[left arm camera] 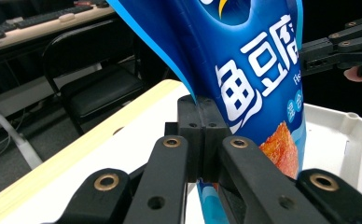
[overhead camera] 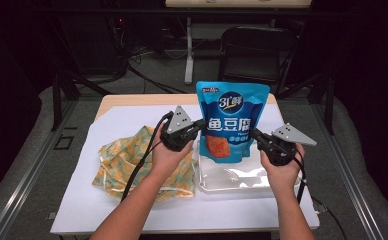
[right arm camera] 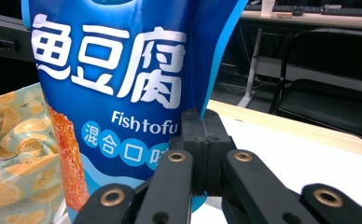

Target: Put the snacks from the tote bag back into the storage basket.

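Upright over the tray (overhead camera: 242, 184), right of the cloth (overhead camera: 127, 160), the pouch (overhead camera: 232, 120) hangs pinched at its side edges by both clamped grippers, left (overhead camera: 198, 126) and right (overhead camera: 256, 136); uneven pulling could slip it free.

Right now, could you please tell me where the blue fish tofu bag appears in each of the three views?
High view: blue fish tofu bag stands upright at centre, above the clear tray.
Left gripper view: upper middle to right, its edge pinched in the shut fingers.
Right gripper view: upper left to centre.
Shared landmark: the black chair behind the table.
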`<state>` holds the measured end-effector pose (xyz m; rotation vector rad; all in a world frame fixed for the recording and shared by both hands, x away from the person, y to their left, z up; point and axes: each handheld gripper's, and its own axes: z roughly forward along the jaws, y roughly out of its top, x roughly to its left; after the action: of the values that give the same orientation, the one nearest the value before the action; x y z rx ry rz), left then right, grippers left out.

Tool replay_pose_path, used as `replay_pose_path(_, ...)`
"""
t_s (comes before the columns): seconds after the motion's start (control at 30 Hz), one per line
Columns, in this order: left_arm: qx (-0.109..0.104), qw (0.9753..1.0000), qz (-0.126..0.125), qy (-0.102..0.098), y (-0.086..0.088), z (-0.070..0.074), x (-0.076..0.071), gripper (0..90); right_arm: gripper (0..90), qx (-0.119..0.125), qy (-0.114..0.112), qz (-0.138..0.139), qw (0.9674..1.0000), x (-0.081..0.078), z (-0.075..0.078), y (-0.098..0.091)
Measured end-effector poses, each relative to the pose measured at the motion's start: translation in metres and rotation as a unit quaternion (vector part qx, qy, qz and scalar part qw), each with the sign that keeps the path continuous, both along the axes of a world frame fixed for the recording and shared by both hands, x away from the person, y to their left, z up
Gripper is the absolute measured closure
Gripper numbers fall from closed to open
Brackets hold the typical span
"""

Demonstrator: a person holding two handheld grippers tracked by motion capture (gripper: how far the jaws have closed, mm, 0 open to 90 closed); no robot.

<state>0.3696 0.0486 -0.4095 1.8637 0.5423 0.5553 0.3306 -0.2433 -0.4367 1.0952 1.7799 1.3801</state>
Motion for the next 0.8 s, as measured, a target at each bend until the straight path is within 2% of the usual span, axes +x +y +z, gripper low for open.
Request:
replay_pose_path(0.5, 0.014, 0.9998, 0.005, 0.013, -0.009, -0.012, 0.004, 90.0, 90.0, 0.002, 0.024, -0.009, 0.9997, 0.012, -0.014, -0.005)
replay_pose_path(0.8, 0.027, 0.9996, 0.007, 0.008, -0.013, -0.017, 0.004, 90.0, 90.0, -0.001, 0.029, -0.012, 0.9995, 0.015, -0.019, -0.006)
